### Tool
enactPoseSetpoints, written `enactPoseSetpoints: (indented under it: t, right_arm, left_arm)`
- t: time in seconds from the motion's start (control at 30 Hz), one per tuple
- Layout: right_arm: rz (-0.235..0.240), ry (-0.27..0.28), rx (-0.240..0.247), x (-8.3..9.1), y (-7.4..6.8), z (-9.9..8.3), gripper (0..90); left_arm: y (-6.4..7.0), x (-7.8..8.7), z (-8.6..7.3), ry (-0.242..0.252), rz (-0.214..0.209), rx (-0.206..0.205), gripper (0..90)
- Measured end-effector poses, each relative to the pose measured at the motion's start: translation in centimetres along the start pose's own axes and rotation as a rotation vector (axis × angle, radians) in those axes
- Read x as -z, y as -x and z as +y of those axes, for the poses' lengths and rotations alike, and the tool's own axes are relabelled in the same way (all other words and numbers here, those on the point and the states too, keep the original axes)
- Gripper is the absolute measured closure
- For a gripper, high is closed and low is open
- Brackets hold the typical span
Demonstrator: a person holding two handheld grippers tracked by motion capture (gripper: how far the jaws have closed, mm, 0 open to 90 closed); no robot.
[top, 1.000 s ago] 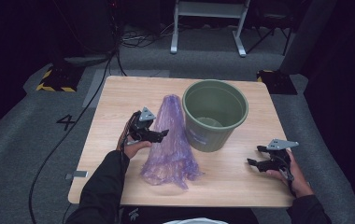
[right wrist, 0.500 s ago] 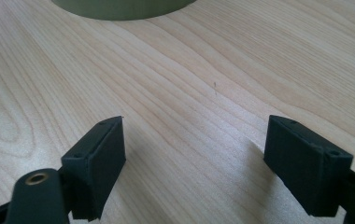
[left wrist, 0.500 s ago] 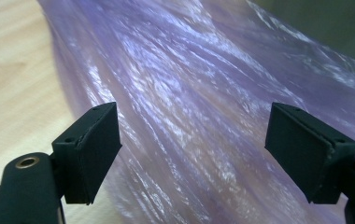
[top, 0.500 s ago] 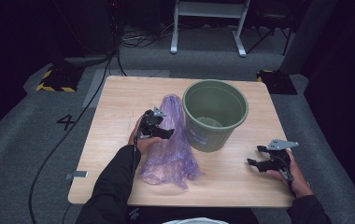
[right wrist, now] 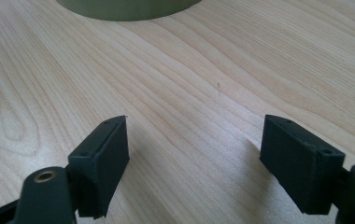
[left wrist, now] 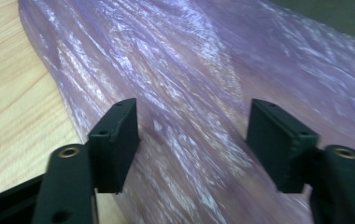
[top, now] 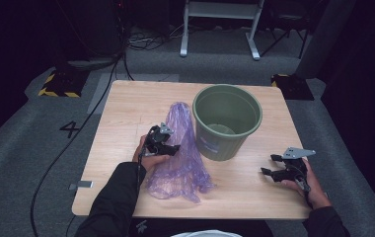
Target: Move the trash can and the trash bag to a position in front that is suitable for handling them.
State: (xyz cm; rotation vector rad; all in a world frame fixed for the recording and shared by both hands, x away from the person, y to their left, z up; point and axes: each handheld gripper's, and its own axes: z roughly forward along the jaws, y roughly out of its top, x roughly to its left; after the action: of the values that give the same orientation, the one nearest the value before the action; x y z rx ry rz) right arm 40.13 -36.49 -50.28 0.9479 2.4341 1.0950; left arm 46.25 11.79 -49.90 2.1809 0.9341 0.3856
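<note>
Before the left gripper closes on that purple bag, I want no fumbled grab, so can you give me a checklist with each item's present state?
1. Left gripper open: ok, its fingers stand wide apart.
2. Purple plastic bag between those fingers: ok, in the left gripper view the film lies across the gap.
3. Fingers touching the bag: cannot tell, the film looks close but contact is not clear.
4. Green bin upright, mouth open: ok, it stands beside the bag.
5. Right gripper out of the way: ok, open and low over bare table, right of the bin.
6. Bag's opening located: cannot tell, it lies crumpled.
</note>
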Motion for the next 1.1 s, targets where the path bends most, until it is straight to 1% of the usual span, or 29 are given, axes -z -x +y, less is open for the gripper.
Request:
enactPoseSetpoints:
  t: [0.07,0.13,0.17,0.2,0.23,0.27,0.33,0.4,0.43,0.5,0.7,0.87,1.1]
  right_arm:
    - [-0.002,0.0,0.0,0.0,0.0,0.0,22.7]
    - [-0.005,0.0,0.001,0.0,0.0,0.0,22.6]
    - [-0.006,0.001,0.003,0.0,-0.1,0.0,22.6]
    - [-0.009,0.002,0.005,0.0,-0.1,0.0,22.6]
    - [-0.011,0.003,0.008,0.0,-0.1,0.0,22.7]
    - [-0.011,0.002,0.007,0.0,-0.1,0.0,22.6]
    - [-0.009,0.002,0.005,0.0,-0.1,0.0,22.6]
    - [-0.01,0.002,0.005,0.0,-0.1,0.0,22.6]
    - [-0.01,0.003,0.007,0.0,-0.1,0.0,22.7]
    - [-0.011,0.003,0.01,0.0,-0.1,0.0,22.8]
    - [-0.011,0.004,0.01,0.0,-0.1,0.0,22.8]
    - [-0.003,0.001,0.005,0.0,0.0,0.0,22.8]
    - [0.008,-0.002,0.002,0.0,0.1,0.0,22.5]
  left_arm:
    - [0.2,0.4,-0.4,0.008,-0.016,-0.018,45.4]
    - [0.3,0.8,-0.8,0.013,-0.03,-0.02,51.9]
    - [0.3,1.0,-1.0,0.015,-0.042,-0.014,54.2]
    - [0.3,1.2,-1.2,0.017,-0.034,-0.027,59.2]
    - [0.4,1.4,-1.4,0.024,-0.033,-0.028,63.9]
    - [0.3,1.6,-1.7,0.033,-0.042,-0.025,66.6]
    - [0.2,1.9,-2.0,0.033,-0.053,-0.016,73.5]
    - [0.2,2.0,-2.1,0.033,-0.06,-0.022,80.6]
    - [0.1,2.0,-2.2,0.037,-0.07,-0.02,83.0]
    - [0.0,2.1,-2.3,0.036,-0.076,-0.015,85.3]
    - [0.0,2.1,-2.3,0.042,-0.083,-0.028,88.9]
    - [-0.1,2.1,-2.3,0.042,-0.092,-0.02,89.2]
    - [-0.1,2.1,-2.3,0.042,-0.092,-0.019,89.3]
